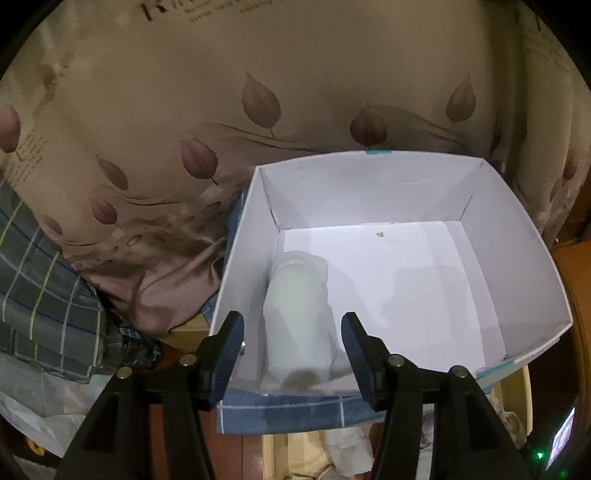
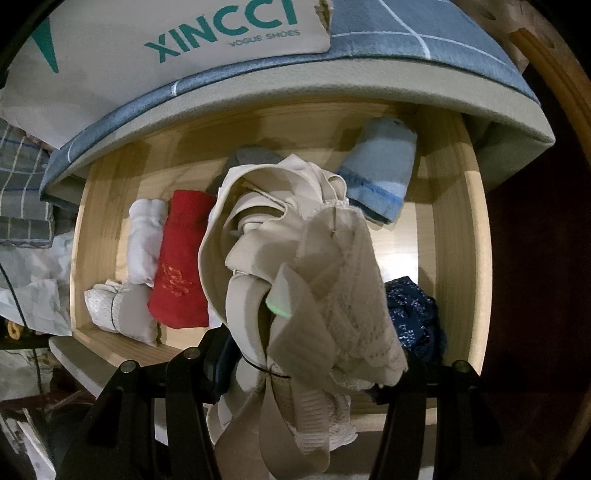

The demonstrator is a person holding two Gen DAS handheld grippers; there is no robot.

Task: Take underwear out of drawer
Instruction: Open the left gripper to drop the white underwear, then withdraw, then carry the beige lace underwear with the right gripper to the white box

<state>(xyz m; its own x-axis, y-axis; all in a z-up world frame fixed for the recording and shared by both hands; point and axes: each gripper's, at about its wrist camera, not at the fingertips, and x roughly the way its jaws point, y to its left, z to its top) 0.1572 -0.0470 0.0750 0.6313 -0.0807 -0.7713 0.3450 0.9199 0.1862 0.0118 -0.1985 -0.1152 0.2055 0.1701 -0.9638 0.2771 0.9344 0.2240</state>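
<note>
Your right gripper (image 2: 310,365) is clamped on a beige lace undergarment (image 2: 295,266), a bra by the look of its band and straps, and you hold it bunched above the open wooden drawer (image 2: 461,258). The cloth hangs over both fingers and hides the pads, so the grip shows only by the way the bundle stands up from between them. Below it, in the drawer, lie a folded red piece (image 2: 181,266) with faint stitching, a white roll (image 2: 144,240), a pale folded one (image 2: 122,310), a light blue roll (image 2: 380,173) against the back wall, and a crumpled navy print piece (image 2: 413,317) at the right. They are packed rolled and side by side, likely so that each can be lifted out alone.

Your left gripper (image 1: 291,354) has its jaws apart, with nothing pressed between them. A rolled white garment (image 1: 295,314) lies just beyond the fingertips, against the left wall of the white cardboard box (image 1: 524,258), which seems to serve as the place for removed pieces. The box sits on a blue checked cloth (image 1: 280,413) beside a leaf-print bedspread (image 1: 184,110).

The box side reads "XINCCI VOGUE SHOES" (image 2: 221,31) in teal. The writing on the bedspread is too blurred to read.
</note>
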